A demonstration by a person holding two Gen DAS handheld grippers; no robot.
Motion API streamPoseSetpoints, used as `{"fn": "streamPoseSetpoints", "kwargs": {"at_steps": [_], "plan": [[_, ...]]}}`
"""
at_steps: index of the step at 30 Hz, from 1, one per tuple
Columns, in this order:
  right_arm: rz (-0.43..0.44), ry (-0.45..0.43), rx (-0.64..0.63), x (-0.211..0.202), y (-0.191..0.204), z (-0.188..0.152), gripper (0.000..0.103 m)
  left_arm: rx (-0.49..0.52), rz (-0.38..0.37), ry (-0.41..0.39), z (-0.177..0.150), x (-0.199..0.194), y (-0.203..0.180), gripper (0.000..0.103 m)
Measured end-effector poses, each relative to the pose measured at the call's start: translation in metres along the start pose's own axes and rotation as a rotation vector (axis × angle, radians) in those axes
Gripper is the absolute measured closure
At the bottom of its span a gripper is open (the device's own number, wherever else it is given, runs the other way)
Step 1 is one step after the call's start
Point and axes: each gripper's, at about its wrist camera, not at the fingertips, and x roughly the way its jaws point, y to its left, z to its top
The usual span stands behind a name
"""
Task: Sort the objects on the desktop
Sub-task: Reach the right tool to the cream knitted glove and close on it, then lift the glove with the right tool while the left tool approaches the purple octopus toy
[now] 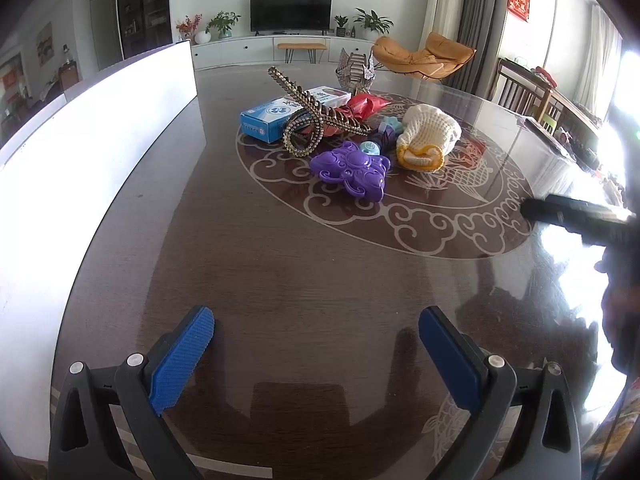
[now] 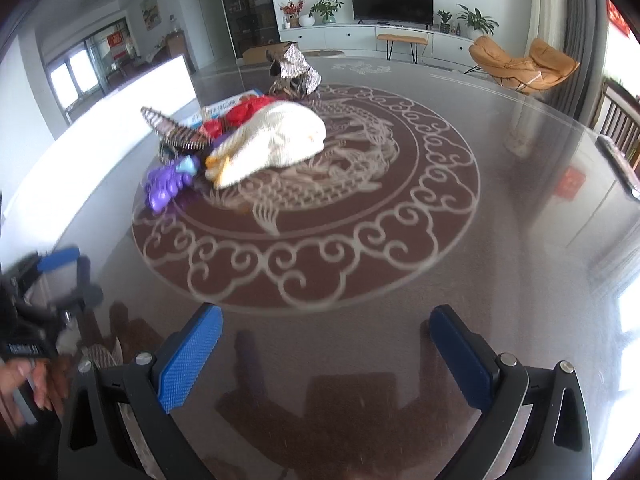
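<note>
A pile of objects lies mid-table: a purple plastic toy (image 1: 352, 170), a cream knitted pouch with yellow trim (image 1: 430, 136), a blue and white box (image 1: 280, 114), a beaded bronze hair clip (image 1: 312, 114), a red wrapper (image 1: 366, 104) and small blue pieces (image 1: 370, 147). My left gripper (image 1: 316, 354) is open and empty, well short of the pile. My right gripper (image 2: 326, 354) is open and empty above bare table. The right view is blurred; it shows the pouch (image 2: 276, 140), the purple toy (image 2: 166, 186) and the left gripper (image 2: 68, 276) at its left edge.
A white open-topped bin (image 1: 100, 128) runs along the table's left side. A folded metallic paper ornament (image 1: 356, 70) stands behind the pile. The dark glass-topped table (image 1: 304, 264) has a round carp pattern. A dark remote (image 2: 618, 166) lies near the right edge.
</note>
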Motion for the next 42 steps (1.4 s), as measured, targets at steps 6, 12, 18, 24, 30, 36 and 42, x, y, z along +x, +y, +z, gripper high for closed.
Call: {"fn": "streamPoseSetpoints", "kwargs": {"at_steps": [6,12,18,24,30,36,42], "plan": [[0.047,-0.062,0.168,0.036,0.005,0.097,0.0,-0.002,-0.003,-0.002,0.0,0.0,0.0,0.0],[-0.039,0.067,0.153,0.099,0.04,0.129,0.025,-0.029,-0.038,-0.02,-0.002,-0.003,0.005,0.0],[0.155,0.062,-0.266,0.094,0.123,0.115,0.031,-0.059,-0.075,-0.038,-0.003,-0.006,0.009,0.0],[0.207,0.104,-0.406,0.077,0.142,0.071,0.031,-0.063,-0.078,-0.04,-0.004,-0.007,0.008,0.0],[0.165,0.073,-0.323,0.049,0.094,0.04,0.031,-0.052,-0.065,-0.033,-0.003,-0.006,0.005,0.0],[0.121,0.04,-0.259,0.01,0.049,0.012,0.018,-0.041,-0.052,-0.027,-0.002,-0.004,0.005,0.0],[0.096,0.096,-0.13,0.004,0.036,-0.003,0.004,-0.022,-0.032,-0.016,0.0,-0.001,0.004,0.0]]}}
